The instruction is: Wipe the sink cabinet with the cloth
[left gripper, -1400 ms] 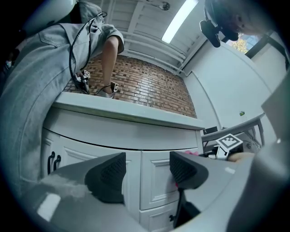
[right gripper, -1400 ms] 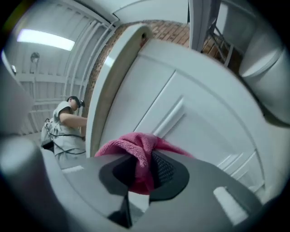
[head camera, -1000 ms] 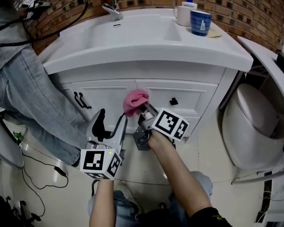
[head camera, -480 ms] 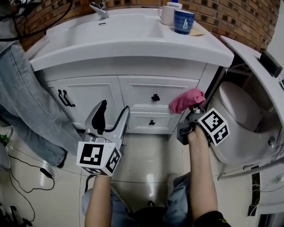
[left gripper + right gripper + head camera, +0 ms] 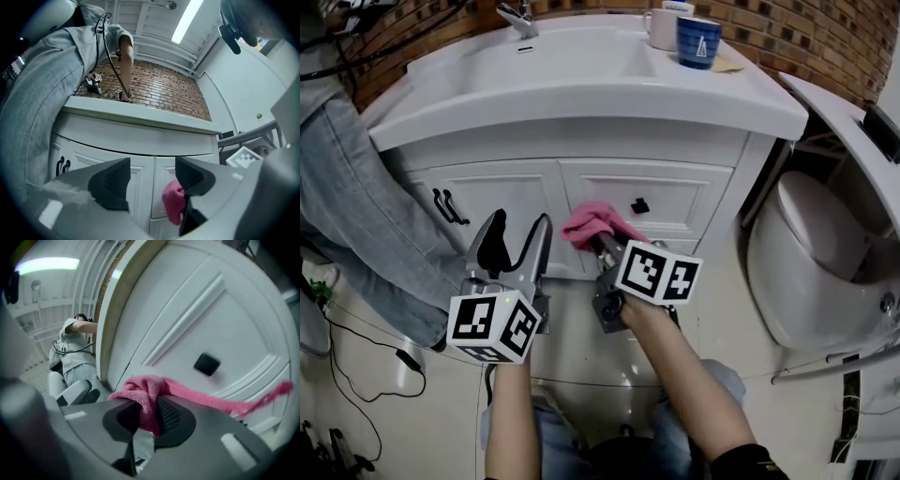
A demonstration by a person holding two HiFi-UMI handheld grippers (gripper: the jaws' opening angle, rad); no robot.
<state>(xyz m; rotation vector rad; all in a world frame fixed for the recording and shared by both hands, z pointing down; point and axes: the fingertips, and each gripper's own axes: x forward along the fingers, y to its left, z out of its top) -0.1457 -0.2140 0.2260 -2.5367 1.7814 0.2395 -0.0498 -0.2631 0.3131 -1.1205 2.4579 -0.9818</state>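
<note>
A pink cloth (image 5: 594,223) is bunched against the white sink cabinet (image 5: 506,192), at the left end of the upper drawer (image 5: 675,199) beside its black knob (image 5: 639,205). My right gripper (image 5: 602,242) is shut on the cloth (image 5: 149,397), whose loose end trails right across the drawer front (image 5: 211,324). My left gripper (image 5: 513,234) hangs open and empty, short of the cabinet door (image 5: 136,173), jaws apart. From the left gripper view the cloth (image 5: 172,200) shows just past the right jaw.
A person in jeans (image 5: 356,206) stands at the cabinet's left. A toilet (image 5: 816,253) sits close on the right. Cups (image 5: 698,39) and a tap (image 5: 517,17) stand on the sink top. Black door handles (image 5: 450,206) project at left. Cables (image 5: 356,366) lie on the floor.
My right gripper has swept the cloth left, from the cabinet's right edge near the toilet back to the upper drawer's left end. The left gripper stayed open and low.
</note>
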